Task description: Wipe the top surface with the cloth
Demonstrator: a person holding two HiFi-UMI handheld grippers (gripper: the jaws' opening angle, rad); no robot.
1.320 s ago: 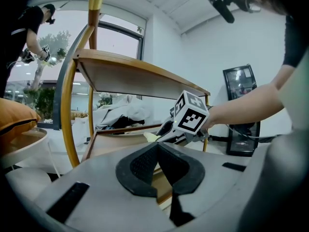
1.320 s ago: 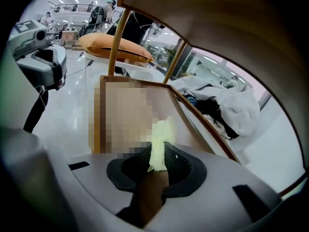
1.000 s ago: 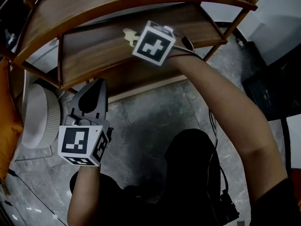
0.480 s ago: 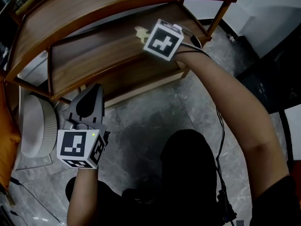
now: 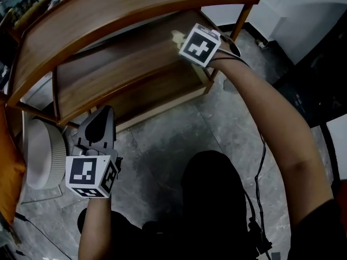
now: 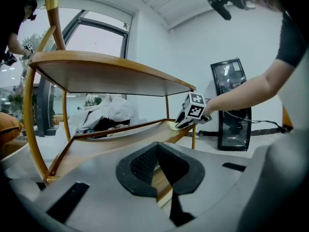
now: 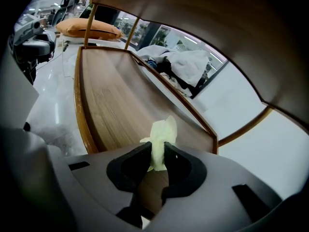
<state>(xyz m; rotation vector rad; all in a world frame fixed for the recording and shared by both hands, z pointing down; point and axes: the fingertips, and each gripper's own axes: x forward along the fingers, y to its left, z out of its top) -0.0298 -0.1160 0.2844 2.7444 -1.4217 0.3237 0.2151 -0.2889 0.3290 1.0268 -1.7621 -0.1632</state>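
A wooden shelf unit has a curved top board and a middle shelf below it. My right gripper reaches under the top board near the middle shelf's right end. It is shut on a pale yellow cloth, which sticks up from between its pads over the middle shelf. My left gripper hangs low in front of the unit, shut on nothing. Its view shows the right gripper and the cloth at the shelf's end.
A white round appliance and an orange cushion are on the left. A black cabinet stands right of the unit. A heap of clothes lies behind it. The floor is grey tile.
My right gripper has slid the cloth to the right along the middle shelf, toward its right post. The left gripper has stayed low and shut.
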